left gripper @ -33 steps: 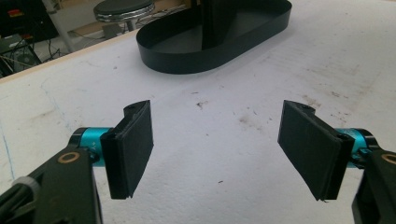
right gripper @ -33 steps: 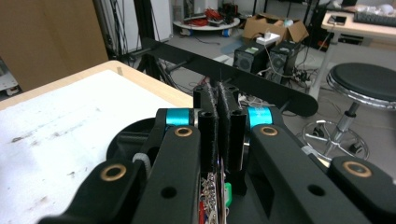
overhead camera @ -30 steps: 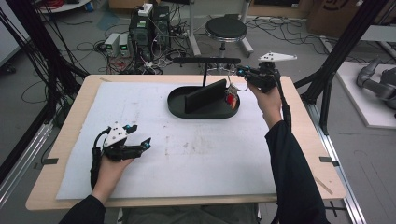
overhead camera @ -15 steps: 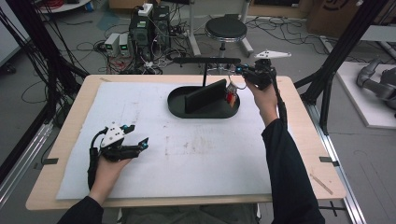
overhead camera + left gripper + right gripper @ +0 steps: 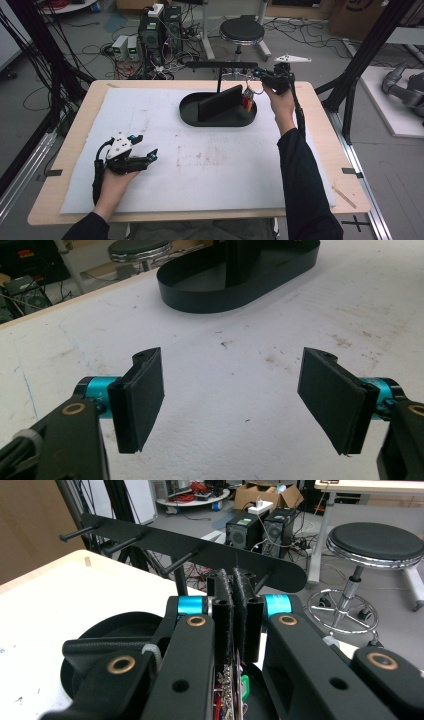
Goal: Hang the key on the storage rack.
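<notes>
Right gripper (image 5: pixel 261 82) has dipped a little toward the rack (image 5: pixel 200 550), jaws pinched on a bunch of keys (image 5: pixel 247 98) hanging at the tray's (image 5: pixel 192 112) three o'clock edge. Hanging them is left. Left gripper (image 5: pixel 145 159) rests wide open.

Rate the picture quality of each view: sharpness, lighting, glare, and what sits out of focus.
High view: soft, even overhead light on the white mat, faint shadows, no glare; the dangling bunch under the right claw is too small to identify. Left claw view: pads sharp, black tray behind slightly softer. Right claw view: shut pads sharp, the stool and floor behind softer.
</notes>
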